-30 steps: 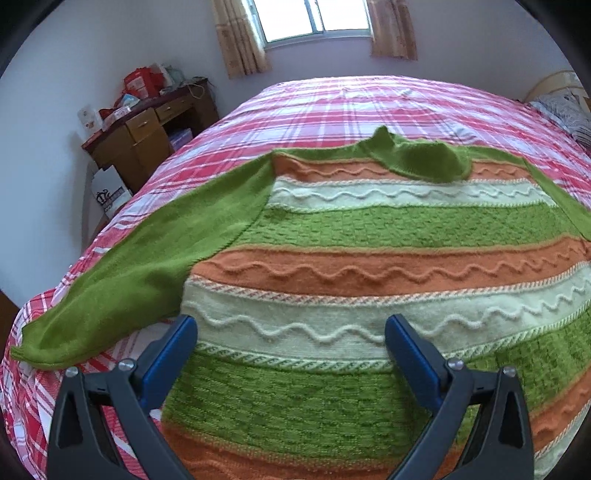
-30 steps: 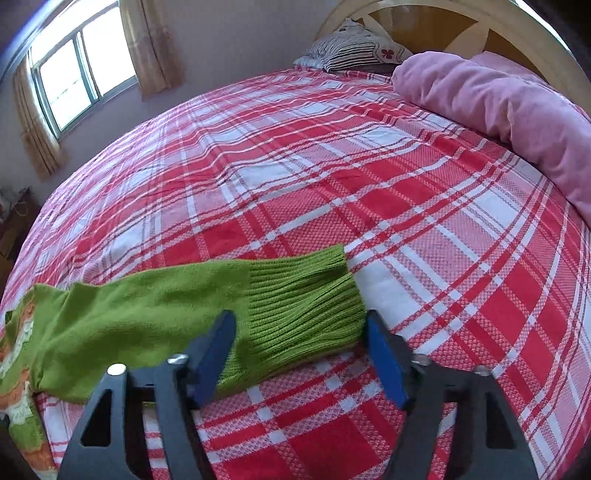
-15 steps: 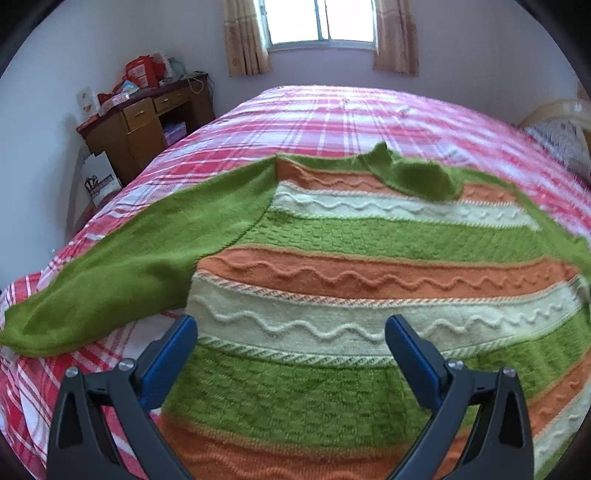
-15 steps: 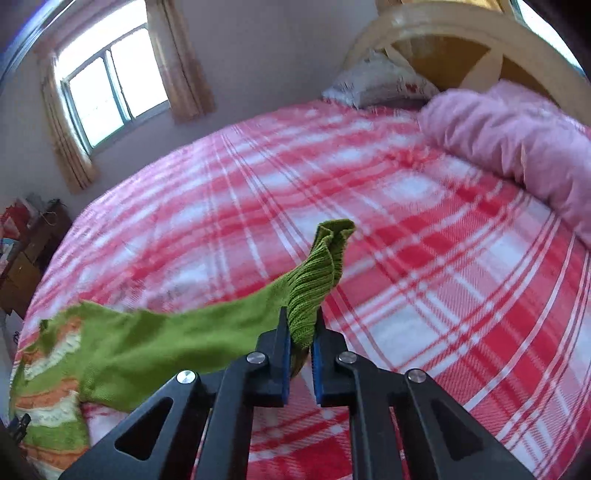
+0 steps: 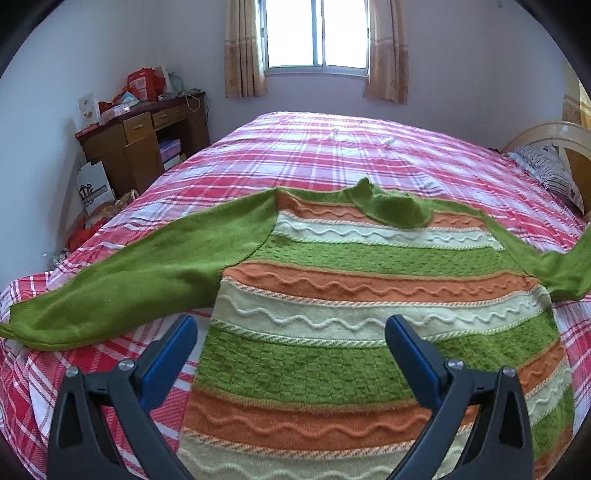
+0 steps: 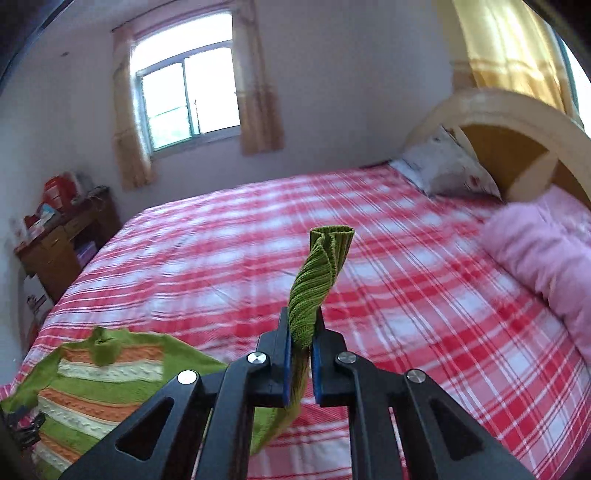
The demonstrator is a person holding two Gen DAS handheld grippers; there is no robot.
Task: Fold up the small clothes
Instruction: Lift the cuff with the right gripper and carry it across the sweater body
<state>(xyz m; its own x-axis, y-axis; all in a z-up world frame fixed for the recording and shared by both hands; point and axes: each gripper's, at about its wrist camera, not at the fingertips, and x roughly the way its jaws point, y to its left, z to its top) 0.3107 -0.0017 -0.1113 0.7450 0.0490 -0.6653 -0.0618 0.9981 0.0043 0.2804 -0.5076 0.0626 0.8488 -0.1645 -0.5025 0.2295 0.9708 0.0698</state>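
**Right gripper clamps sweater cuff above bed; left gripper stands wide over the hem**

Left wrist view. At the far left a desk [image 5: 144, 144] stands against the wall, cluttered on top. The bed [image 5: 332, 147] carries a red plaid cover. A striped sweater [image 5: 369, 302] lies flat on it, collar toward the window [image 5: 317, 33]. Its left sleeve [image 5: 140, 280] stretches out flat to the left edge of the bed. The left gripper [image 5: 290, 350] hovers above the lower body of the sweater, blue pads spread wide, nothing between them. At the right edge the other sleeve rises off the cover and leaves the picture.

Right wrist view. The sweater body [image 6: 92, 380] lies at lower left on the plaid cover. At centre the right gripper [image 6: 300, 350] is closed tight on the green ribbed cuff [image 6: 321, 273], which stands up beyond the pads, clear of the bed; the rest of that sleeve hangs down behind the jaws toward the sweater. To the right lie a pillow [image 6: 443, 166] against the headboard [image 6: 517, 125] and a pink quilt [image 6: 543, 251]. This picture is motion-blurred.
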